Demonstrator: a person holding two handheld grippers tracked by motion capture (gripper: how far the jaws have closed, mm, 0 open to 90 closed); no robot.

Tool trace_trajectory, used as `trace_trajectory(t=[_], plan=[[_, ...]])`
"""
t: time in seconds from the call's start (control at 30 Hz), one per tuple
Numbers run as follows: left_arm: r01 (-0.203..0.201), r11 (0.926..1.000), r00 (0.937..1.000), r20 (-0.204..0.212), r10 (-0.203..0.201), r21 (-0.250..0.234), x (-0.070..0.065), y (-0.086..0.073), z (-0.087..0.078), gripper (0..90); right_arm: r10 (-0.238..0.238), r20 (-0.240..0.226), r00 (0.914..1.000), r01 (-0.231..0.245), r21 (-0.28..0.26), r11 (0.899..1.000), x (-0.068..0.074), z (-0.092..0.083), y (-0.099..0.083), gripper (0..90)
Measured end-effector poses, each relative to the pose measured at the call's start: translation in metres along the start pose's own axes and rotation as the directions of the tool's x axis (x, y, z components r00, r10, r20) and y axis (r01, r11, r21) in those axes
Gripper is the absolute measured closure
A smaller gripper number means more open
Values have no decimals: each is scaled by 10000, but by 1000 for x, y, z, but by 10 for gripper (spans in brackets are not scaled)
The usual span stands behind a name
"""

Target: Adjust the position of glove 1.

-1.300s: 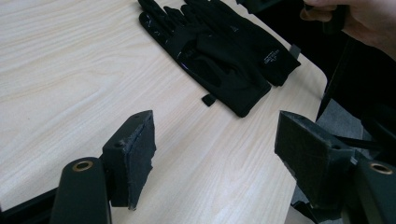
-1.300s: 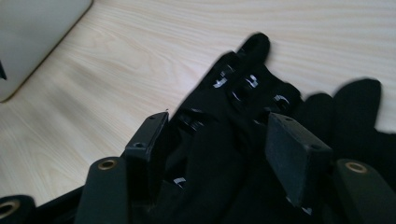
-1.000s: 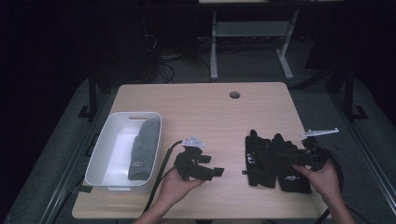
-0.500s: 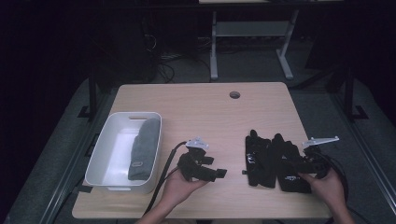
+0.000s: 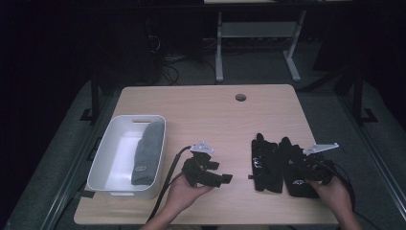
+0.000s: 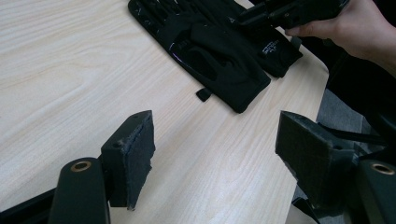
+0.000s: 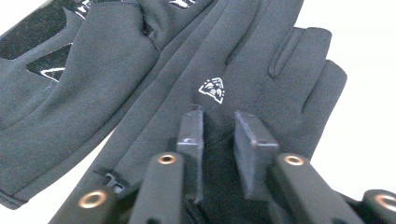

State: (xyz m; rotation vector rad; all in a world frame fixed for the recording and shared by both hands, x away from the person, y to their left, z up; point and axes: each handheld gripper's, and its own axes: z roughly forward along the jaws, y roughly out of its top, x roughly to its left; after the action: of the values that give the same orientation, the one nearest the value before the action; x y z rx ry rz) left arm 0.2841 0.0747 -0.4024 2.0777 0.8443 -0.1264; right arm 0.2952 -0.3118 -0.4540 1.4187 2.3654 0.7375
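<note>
The left gripper [image 5: 221, 178] rests low in the person's left hand [image 5: 184, 194], jaws spread wide with nothing between them. The right gripper [image 5: 298, 167], held in the right hand [image 5: 335, 195], has just been closing its jaws, now narrowed onto a fold of black glove [image 7: 261, 84].

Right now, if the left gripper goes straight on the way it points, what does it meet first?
The left gripper, jaws open, points across bare table toward the nearer black glove. It would probably meet that glove's cuff end first, though depth is hard to judge.
</note>
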Motion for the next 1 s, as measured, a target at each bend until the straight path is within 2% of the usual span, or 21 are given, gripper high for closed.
trace_trajectory(t=[0.07,0.27,0.4,0.6,0.67,0.8,0.9,1.0], plan=[[15,10000,10000,-22,-15,17,1,-1,0,280,64,-72,10000,-64,11,10000,0,0,0,797],[57,10000,10000,-42,-57,2,2,-1,-2,281,499,-356,9981,-496,87,9987,-3,-3,4,870],[86,10000,10000,-27,-86,-6,3,-1,-2,281,798,-533,9954,-798,7,9968,-3,-10,8,876],[60,10000,10000,-24,-60,-10,2,-2,-4,280,621,-382,9973,-621,-5,9981,2,-15,15,877],[89,9999,9999,-45,-90,-66,2,-3,-5,281,578,-450,9973,-592,-303,9978,4,-24,20,877],[52,9999,10000,-38,-53,-87,2,-3,-7,280,534,-405,9978,-554,-508,9972,4,-33,26,877],[35,10000,10000,-28,-35,-72,2,-3,-7,281,777,-763,9941,-829,-680,9942,8,-38,35,877],[13,10000,10000,-13,-13,-83,1,-2,-7,280,775,-944,9925,-849,-776,9934,12,-37,41,876]])
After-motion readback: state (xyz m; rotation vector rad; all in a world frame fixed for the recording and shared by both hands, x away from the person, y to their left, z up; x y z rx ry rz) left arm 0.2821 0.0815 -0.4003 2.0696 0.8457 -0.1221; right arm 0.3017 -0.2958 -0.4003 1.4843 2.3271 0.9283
